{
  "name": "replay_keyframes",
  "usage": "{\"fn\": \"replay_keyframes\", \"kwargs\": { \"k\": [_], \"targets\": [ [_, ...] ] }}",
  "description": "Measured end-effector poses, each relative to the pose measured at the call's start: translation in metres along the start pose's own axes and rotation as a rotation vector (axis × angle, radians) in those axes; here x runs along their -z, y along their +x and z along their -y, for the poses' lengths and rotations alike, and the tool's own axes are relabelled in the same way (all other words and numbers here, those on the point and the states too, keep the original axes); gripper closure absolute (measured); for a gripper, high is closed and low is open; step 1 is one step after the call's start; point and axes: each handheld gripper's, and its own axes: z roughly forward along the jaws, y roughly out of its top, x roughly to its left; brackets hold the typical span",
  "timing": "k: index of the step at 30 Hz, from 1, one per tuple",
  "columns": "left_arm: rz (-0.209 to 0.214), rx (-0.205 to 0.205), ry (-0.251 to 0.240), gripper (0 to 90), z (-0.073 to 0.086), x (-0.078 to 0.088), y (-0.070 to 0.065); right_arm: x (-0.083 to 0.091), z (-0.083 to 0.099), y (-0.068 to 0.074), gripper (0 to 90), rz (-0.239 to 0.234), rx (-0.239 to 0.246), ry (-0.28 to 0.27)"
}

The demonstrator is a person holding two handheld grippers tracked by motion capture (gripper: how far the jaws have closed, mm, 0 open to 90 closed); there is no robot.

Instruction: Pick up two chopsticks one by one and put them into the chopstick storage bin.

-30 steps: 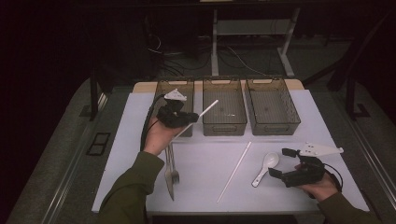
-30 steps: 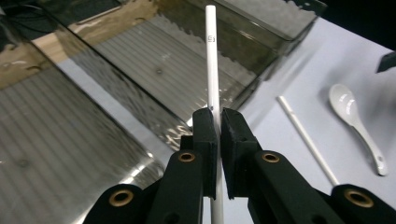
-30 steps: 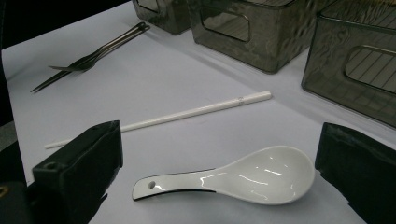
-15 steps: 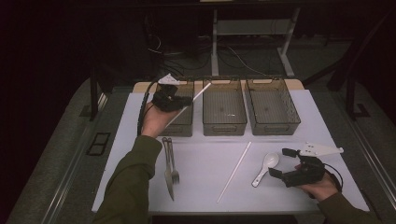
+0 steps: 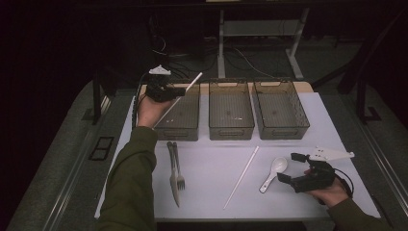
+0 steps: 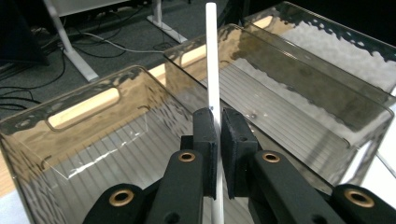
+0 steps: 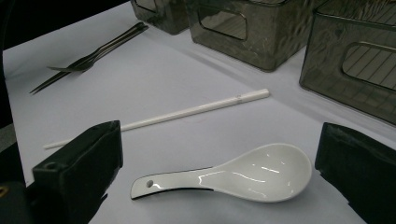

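High view: white desk (image 5: 288,202) carries three dark see-through bins in a row at the far side: left bin (image 5: 179,126), middle bin (image 5: 231,129), right bin (image 5: 281,128). Left claw (image 5: 185,89) hangs over the left bin's far-left corner, clenched on a white chopstick (image 5: 179,98); stick runs slanted, top end up past the bin's far rim toward the middle bin, low end down over the bin's inside. Left gripper view: claw (image 6: 218,140) pads pinch the chopstick (image 6: 212,70) about mid-length, stick nearly upright between them, left bin (image 6: 84,105) open below and middle bin (image 6: 299,98) next to it. Right claw (image 5: 287,167) sits low on the desk at the near right, released, jaws wide, pointed at the spoon. On the near desk: second chopstick (image 5: 241,176) lying slanted in the middle, apart from everything; white spoon (image 5: 274,173) just right of it, bowl toward the bins, handle toward the near edge, right in front of the right claw but not touched. Right gripper view: spoon (image 7: 243,175) lies bowl-up between the two spread jaws, clear of both; second chopstick (image 7: 187,113) beyond it. Fork (image 5: 178,168) and knife (image 5: 172,175) lie side by side, touching, near left, in front of the left bin.
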Motion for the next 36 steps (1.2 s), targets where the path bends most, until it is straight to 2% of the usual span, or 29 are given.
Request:
{"fn": "replay_keyframes", "kwargs": {
  "k": [5, 9, 15, 17, 22, 26, 36],
  "targets": [
    [-0.002, 0.006, -0.020, 83.8, 0.001, -0.009, 0.006, 0.000, 0.000, -0.001, 0.9, -0.001, 0.000, -0.001],
    [-0.002, 0.011, -0.014, 83.8, 0.006, -0.018, 0.009, 0.000, 0.000, -0.001, 0.9, -0.001, -0.004, -0.003],
    [-0.022, 0.019, 0.011, 83.8, 0.013, -0.023, 0.015, 0.002, 0.001, -0.002, 0.9, 0.001, -0.006, -0.003],
    [-0.031, 0.007, 0.042, 83.8, 0.017, -0.024, 0.017, 0.002, 0.001, -0.002, 0.8, 0.001, -0.006, -0.004],
    [-0.036, 0.045, 0.043, 83.7, 0.029, -0.027, 0.019, 0.002, 0.001, -0.002, 0.8, 0.004, -0.007, -0.003],
    [-0.056, 0.030, 0.092, 83.5, 0.034, -0.029, 0.020, 0.002, 0.001, -0.001, 0.9, 0.006, -0.007, -0.002],
    [-0.107, 0.064, 0.105, 81.1, 0.043, -0.024, 0.026, 0.002, 0.001, -0.001, 0.9, 0.007, -0.007, -0.001]
  ]
}}
